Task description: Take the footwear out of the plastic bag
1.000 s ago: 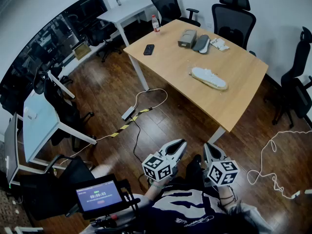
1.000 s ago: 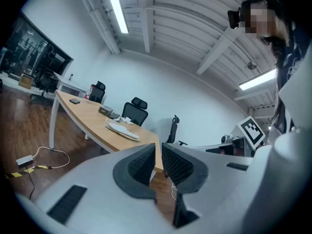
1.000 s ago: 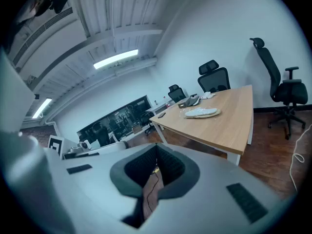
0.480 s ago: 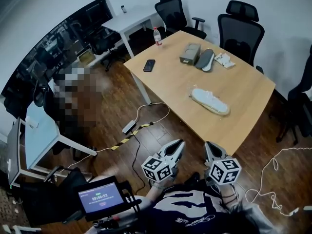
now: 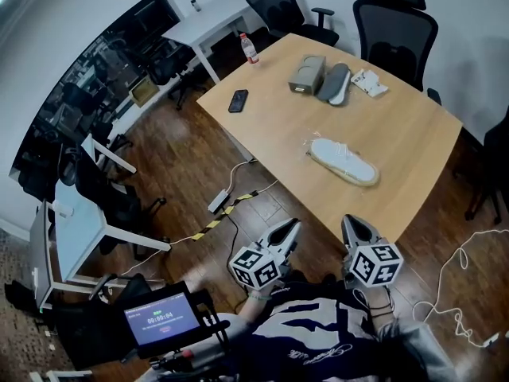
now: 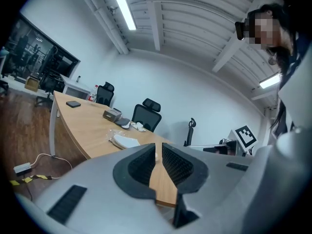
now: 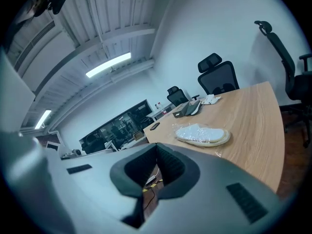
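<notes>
1. Light wooden surface stands on a dark wood-plank floor.
2. On the surface: a dark phone lying flat near the left corner; a clear bottle, upright, at the far left edge; a grey box toward the far side.
3. Two black office chairs stand at the far side.
4. White desk stands beyond the bottle.
5. On the floor: a power strip, a yellow-black striped strip and a loose white cord.
6. Small lit screen is at the bottom left.
</notes>
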A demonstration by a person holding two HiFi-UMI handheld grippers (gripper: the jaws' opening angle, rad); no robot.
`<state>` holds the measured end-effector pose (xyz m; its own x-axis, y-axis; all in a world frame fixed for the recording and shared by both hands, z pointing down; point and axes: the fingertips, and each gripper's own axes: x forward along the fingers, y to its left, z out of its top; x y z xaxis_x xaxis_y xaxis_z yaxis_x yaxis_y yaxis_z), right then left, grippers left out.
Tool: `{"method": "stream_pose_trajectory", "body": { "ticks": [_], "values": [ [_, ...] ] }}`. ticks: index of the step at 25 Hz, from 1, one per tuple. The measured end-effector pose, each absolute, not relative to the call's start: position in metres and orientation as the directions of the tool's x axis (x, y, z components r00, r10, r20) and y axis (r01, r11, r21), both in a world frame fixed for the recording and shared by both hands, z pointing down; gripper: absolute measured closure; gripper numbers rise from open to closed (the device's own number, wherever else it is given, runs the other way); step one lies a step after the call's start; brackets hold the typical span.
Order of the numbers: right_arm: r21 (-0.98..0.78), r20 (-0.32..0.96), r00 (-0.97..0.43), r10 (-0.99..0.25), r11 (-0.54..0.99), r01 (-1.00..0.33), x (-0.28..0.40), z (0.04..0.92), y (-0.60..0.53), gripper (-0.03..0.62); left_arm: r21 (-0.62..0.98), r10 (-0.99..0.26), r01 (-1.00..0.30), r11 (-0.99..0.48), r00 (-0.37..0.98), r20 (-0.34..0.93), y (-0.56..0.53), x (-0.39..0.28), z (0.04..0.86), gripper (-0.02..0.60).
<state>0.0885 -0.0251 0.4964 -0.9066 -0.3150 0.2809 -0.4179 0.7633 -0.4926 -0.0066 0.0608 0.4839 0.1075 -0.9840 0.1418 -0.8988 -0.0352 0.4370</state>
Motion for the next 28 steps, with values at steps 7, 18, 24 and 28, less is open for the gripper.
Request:
{"method": "stream_pose_trajectory", "body": {
  "ticks": [7, 18, 24, 28],
  "values": [
    [-0.533, 0.317, -0.894, -0.317, 0.720, -0.445, 0.078, 0.520, -0.043, 0.606, 0.446, -0.970, -0.894, -0.041, 0.143, 0.199, 0.035, -0.018, 0.503, 0.534],
    [-0.518, 0.365, -0.804, -0.469, 0.615, -0.594, 0.040, 0.527, -0.130, 0.606, 0.467, -0.951, -0.879, -0.094, 0.218, 0.220, -0.067, -0.105, 0.515, 0.534],
    [-0.503, 0.390, -0.763, -0.516, 0.575, -0.646, 0.005, 0.529, -0.167, 0.606, 0.471, -0.941, -0.880, -0.066, 0.213, 0.265, -0.113, -0.171, 0.530, 0.502],
    [-0.492, 0.413, -0.722, -0.555, 0.532, -0.690, -0.004, 0.533, -0.183, 0.606, 0.485, -0.911, -0.873, -0.056, 0.243, 0.332, -0.137, -0.199, 0.555, 0.449]
  ]
}}
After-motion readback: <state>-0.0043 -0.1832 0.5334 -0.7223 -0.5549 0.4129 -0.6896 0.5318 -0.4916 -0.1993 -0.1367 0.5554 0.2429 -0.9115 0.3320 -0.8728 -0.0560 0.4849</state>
